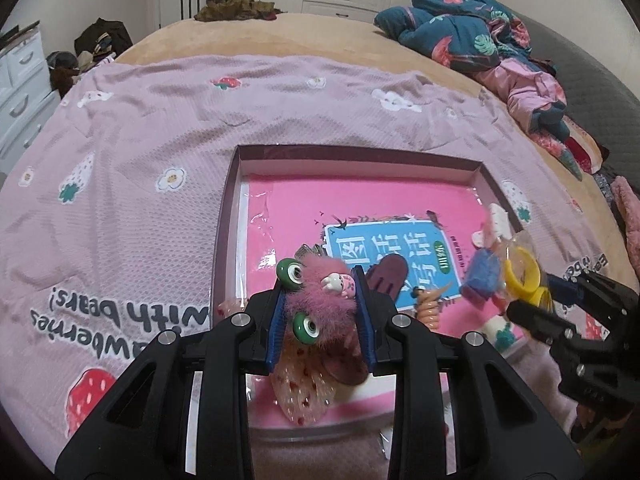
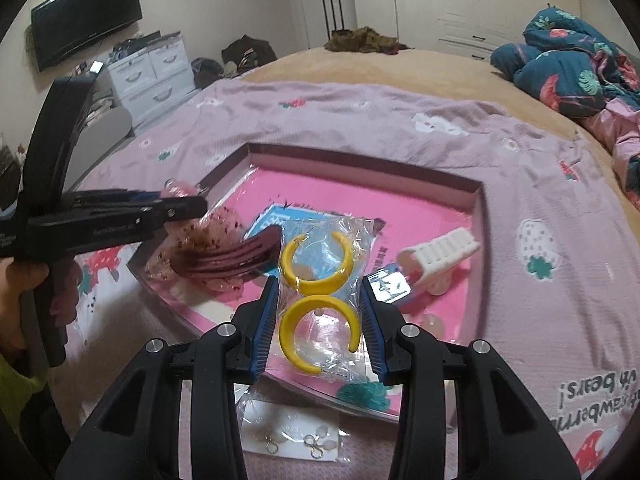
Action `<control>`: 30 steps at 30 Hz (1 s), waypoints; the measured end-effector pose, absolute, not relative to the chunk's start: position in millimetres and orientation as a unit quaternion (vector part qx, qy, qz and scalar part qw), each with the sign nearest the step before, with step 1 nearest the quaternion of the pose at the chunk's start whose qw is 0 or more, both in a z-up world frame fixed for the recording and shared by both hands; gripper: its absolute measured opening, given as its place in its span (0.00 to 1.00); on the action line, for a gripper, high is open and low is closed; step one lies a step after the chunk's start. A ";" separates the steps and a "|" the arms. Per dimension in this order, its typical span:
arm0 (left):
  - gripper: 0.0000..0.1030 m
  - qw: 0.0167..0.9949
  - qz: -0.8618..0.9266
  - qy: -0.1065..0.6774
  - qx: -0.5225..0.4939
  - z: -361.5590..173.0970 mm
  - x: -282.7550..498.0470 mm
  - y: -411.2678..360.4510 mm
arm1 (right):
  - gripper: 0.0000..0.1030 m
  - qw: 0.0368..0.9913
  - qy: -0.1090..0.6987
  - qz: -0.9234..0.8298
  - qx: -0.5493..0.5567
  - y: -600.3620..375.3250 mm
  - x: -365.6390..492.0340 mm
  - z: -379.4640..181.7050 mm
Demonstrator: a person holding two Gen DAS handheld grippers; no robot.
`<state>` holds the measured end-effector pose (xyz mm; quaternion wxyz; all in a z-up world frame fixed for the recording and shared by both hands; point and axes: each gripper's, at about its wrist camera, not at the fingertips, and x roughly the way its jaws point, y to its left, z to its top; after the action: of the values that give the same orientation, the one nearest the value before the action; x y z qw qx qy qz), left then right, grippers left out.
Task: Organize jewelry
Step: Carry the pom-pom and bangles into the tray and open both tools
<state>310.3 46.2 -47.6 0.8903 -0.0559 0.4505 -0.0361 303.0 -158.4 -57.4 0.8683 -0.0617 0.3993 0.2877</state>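
Lilac strawberry-print blanket (image 1: 132, 184) on a tan bed (image 1: 248, 36); left gripper (image 1: 323, 305) clamps a fuzzy pink clip (image 1: 320, 296) — right gripper (image 2: 319, 309) pinches bagged yellow earrings (image 2: 318, 280).

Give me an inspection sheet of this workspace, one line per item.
Surface: lilac strawberry-print sheet on a bed.
Job's things: shallow box holding a white hair claw and a dark red hair clip.
Clutter: carded small earrings outside the box.
Grippers: left gripper shut on a pink fuzzy clip; right gripper shut on bagged yellow hoop earrings.
Cables: nothing seen.
Surroundings: teal quilt, white drawers, wall TV.
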 end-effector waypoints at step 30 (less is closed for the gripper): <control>0.41 0.887 -0.041 0.458 -0.055 -58.1 319.8 46.0 | 0.65 0.853 0.429 0.292 -0.058 -147.8 302.4 -78.1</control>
<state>319.8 46.0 -58.1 0.8865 -0.0546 0.4575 -0.0414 302.4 -147.8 -78.1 0.8529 -0.0582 0.4290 0.2918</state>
